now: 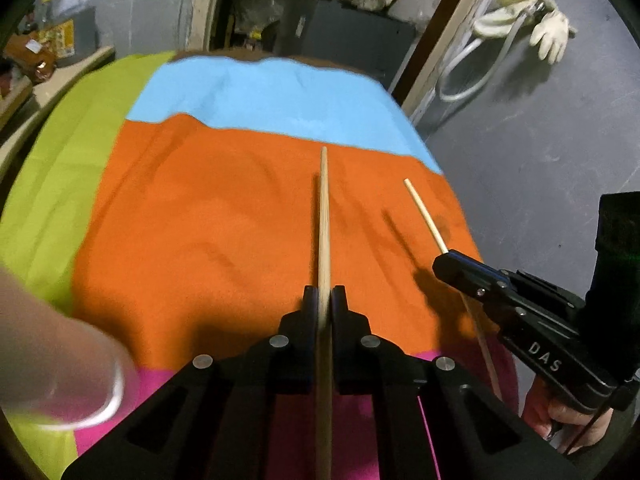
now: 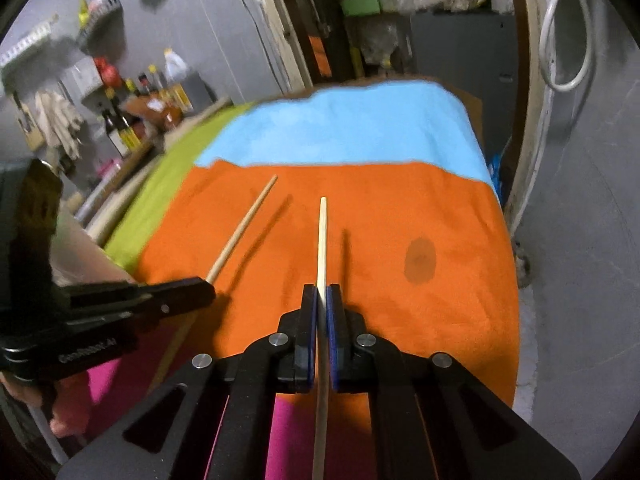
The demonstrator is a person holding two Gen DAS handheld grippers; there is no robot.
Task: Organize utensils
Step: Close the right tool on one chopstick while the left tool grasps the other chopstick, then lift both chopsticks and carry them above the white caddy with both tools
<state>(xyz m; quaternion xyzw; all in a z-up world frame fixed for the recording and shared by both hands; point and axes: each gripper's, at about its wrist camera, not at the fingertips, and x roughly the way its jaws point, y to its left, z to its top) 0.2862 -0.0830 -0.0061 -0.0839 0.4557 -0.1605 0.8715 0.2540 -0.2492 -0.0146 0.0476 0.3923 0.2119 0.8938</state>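
Wooden chopsticks were pinched — one darker chopstick (image 1: 324, 216) in the left gripper (image 1: 325, 300), one paler chopstick (image 2: 322, 240) in the right gripper (image 2: 322, 300) — above the orange cloth (image 1: 200, 220); best kept level and parallel; both grips firm until set down together.

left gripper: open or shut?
Shut on a chopstick. The left gripper has its pads pressed against the stick's sides, no gap visible, and the stick runs forward over the orange cloth.

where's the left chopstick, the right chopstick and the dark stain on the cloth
left chopstick (image 1: 324, 216), left wrist view, mid-shaft
right chopstick (image 2: 321, 240), right wrist view, mid-shaft
dark stain (image 2: 419, 260), right wrist view, its centre
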